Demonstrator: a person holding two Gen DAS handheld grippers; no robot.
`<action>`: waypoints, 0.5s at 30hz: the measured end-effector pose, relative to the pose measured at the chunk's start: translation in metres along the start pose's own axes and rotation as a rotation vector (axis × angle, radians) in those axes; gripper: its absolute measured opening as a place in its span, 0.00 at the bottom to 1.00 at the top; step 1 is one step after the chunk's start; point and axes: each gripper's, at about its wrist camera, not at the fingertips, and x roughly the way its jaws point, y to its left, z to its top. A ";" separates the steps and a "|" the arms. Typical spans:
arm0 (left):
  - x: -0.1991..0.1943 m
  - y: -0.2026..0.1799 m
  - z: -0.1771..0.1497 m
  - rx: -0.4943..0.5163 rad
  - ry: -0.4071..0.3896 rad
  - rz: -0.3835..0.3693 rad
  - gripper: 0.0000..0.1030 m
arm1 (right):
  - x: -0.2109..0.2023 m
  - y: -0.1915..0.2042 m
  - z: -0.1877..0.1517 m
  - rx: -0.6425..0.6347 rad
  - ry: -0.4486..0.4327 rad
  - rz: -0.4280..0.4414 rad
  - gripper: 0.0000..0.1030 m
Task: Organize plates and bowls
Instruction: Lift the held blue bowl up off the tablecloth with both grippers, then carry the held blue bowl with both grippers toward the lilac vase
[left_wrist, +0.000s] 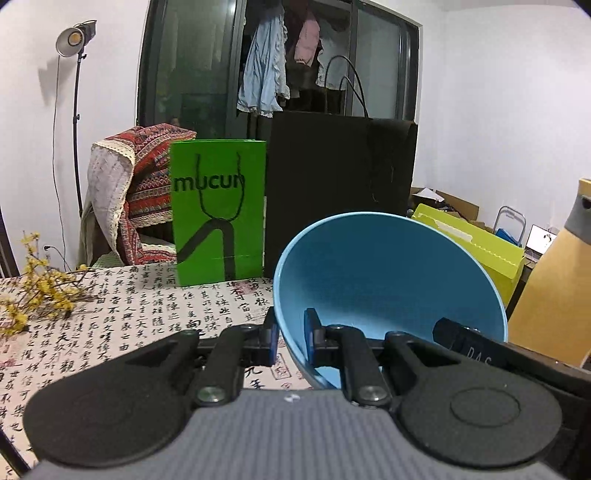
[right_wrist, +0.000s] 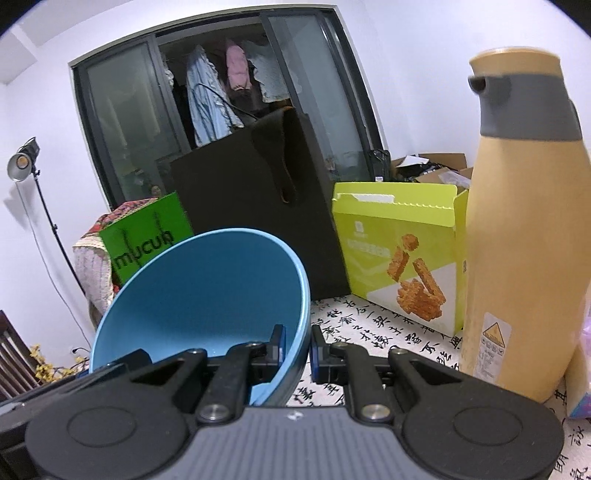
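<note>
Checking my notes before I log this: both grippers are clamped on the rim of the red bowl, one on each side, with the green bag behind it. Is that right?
Not quite: the bowl is blue, not red, as both wrist views show. The rest holds: the left gripper and right gripper each clamp its rim on opposite sides, with the green bag behind.

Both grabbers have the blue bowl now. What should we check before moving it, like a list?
1. Left gripper clamped on the blue bowl rim, one pad inside, one outside: ok.
2. Right gripper clamped on the opposite rim the same way: ok.
3. Bowl empty, nothing to spill: ok.
4. Bowl clear of the tablecloth: it seems raised above it, but its underside is hidden, so cannot tell.
5. Room beside the tall yellow bottle, which stands close on the right: cannot tell, go carefully.
6. Where the bowl should go, a stack or other dishes: none in view, cannot tell.
</note>
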 end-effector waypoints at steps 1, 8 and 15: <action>-0.005 0.003 -0.001 -0.001 -0.004 0.002 0.14 | -0.005 0.003 -0.001 -0.004 -0.003 0.002 0.12; -0.039 0.017 -0.008 -0.008 -0.016 0.011 0.14 | -0.034 0.017 -0.014 -0.014 -0.006 0.025 0.12; -0.073 0.032 -0.016 -0.019 -0.023 0.022 0.14 | -0.065 0.030 -0.026 -0.026 -0.013 0.046 0.12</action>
